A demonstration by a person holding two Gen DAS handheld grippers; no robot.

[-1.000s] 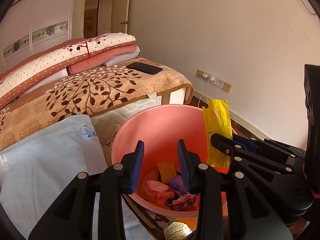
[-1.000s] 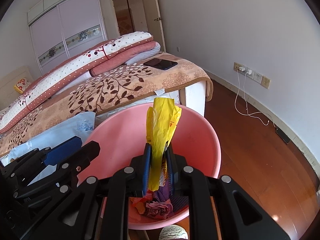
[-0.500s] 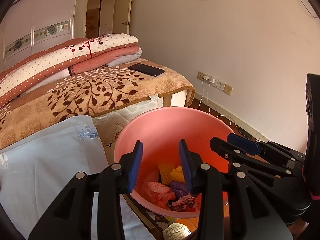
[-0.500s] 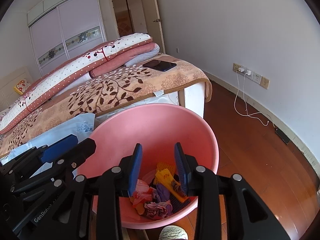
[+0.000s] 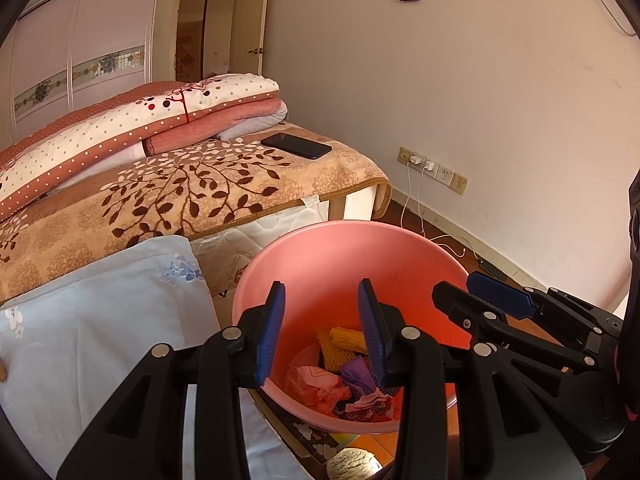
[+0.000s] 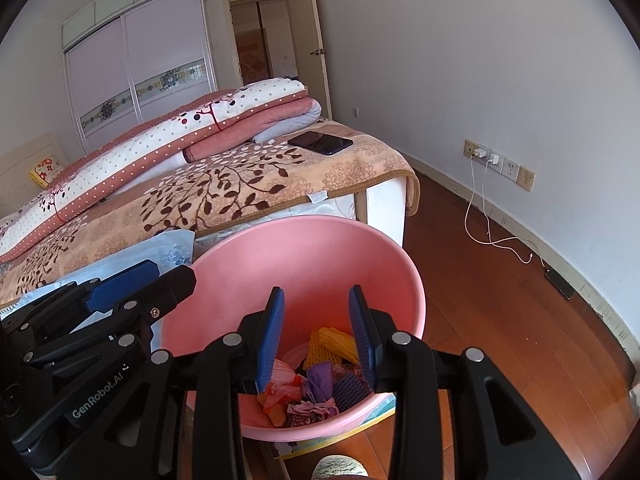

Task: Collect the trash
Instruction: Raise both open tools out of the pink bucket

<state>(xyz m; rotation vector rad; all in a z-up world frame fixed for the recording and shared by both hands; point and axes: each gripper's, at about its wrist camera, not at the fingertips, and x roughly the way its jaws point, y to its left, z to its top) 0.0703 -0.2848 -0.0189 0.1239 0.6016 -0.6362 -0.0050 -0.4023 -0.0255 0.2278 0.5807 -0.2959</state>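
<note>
Both grippers are held over the pink basin (image 6: 296,248), pointing down into it from the near side. The right gripper (image 6: 316,328) has its blue-padded jaws spread apart with nothing between them; the pads touch no object. The left gripper (image 5: 320,322) is likewise spread, its jaws clear of the contents below. In the right wrist view the left gripper's black body appears at lower left, and white lettering on it reads "GenRobot.AI". The trash (image 6: 320,384) lies in the bottom of the basin: a yellow crumpled wrapper (image 6: 338,342) on top toward the far side, beside a yellow foam net, with purple, pink and orange scraps nearer the camera. The basin stands on the wooden floor (image 6: 500,320), just beside the foot of the bed (image 6: 224,200), which carries a leaf-patterned blanket. A dark phone (image 6: 320,143) lies flat on the blanket near the bed's far corner. A light blue cloth (image 5: 100,312) lies to the left of the basin. White charger cables hang from the wall sockets (image 6: 496,162) to the floor.
</note>
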